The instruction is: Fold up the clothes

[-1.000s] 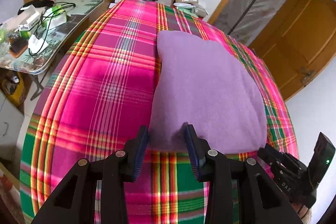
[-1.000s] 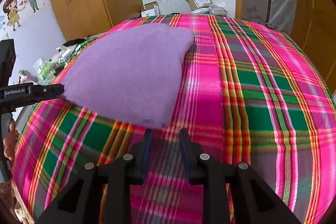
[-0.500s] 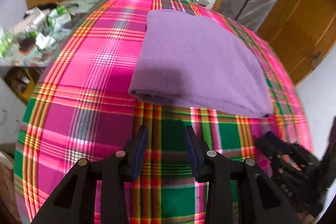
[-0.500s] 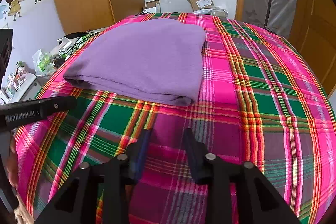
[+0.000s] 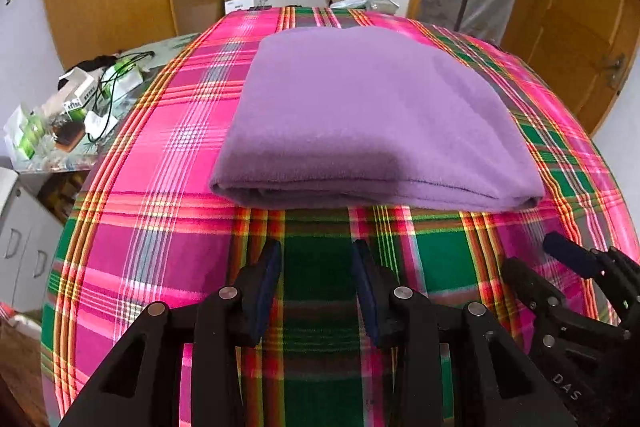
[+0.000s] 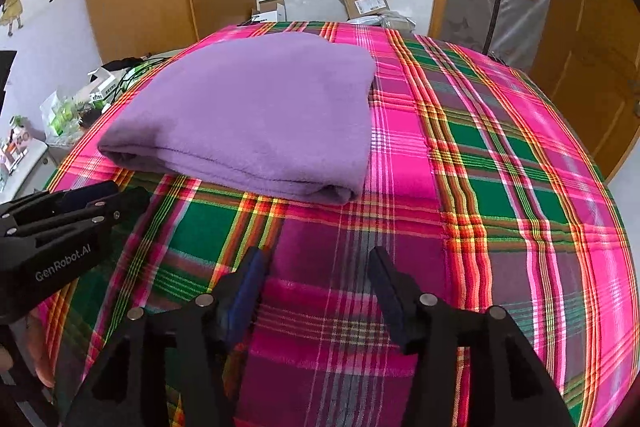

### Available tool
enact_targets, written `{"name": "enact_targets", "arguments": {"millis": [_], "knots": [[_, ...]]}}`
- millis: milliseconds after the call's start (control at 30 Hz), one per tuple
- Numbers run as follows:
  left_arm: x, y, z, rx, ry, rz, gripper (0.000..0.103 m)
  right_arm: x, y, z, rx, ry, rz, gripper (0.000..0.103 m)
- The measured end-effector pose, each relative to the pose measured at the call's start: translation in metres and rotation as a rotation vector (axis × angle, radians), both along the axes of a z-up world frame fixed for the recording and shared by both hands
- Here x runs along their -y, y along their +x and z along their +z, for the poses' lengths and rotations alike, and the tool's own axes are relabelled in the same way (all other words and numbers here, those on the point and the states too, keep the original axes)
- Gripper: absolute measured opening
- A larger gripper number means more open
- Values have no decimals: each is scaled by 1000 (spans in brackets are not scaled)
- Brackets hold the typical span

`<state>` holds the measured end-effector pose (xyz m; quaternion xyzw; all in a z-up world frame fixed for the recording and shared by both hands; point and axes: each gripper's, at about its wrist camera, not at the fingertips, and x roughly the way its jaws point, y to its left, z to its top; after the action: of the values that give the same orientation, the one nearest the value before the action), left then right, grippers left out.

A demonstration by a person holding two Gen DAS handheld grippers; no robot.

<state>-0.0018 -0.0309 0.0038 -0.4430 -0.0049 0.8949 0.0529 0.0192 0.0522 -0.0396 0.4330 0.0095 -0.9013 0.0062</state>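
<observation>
— Tools: the left tool [image 5: 316,263] stands apart and empty, the right tool [image 6: 318,267] is opening, nothing between.
— Purple fleece [image 5: 372,115] lies folded on the plaid bed [image 5: 160,247]; soft and light, probably best pinched at its layered near edge.

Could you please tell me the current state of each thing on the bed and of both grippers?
purple garment: folded flat on the bed, held by neither gripper.
plaid bedspread: spread smooth under it.
left gripper: open, empty, short of the garment.
right gripper: jaws opening, nothing between them.
</observation>
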Motion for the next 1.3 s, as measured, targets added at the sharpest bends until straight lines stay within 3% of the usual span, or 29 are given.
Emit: {"name": "enact_targets", "arguments": {"millis": [267,533,800,1300], "knots": [[-5,-7,-2,-36,-35,8,39,0,-11,-2,5,-5,-1,61],[-9,-12,-3,-42,-38,18,49,2,-22,-3,12,9,-8,72],[-10,-14,-5,-39,-39,4,57,2,-24,-3,13,2,-10,73],[-12,-14,-5,-38,-40,22,60,-3,-24,-3,15,5,-14,77]]}}
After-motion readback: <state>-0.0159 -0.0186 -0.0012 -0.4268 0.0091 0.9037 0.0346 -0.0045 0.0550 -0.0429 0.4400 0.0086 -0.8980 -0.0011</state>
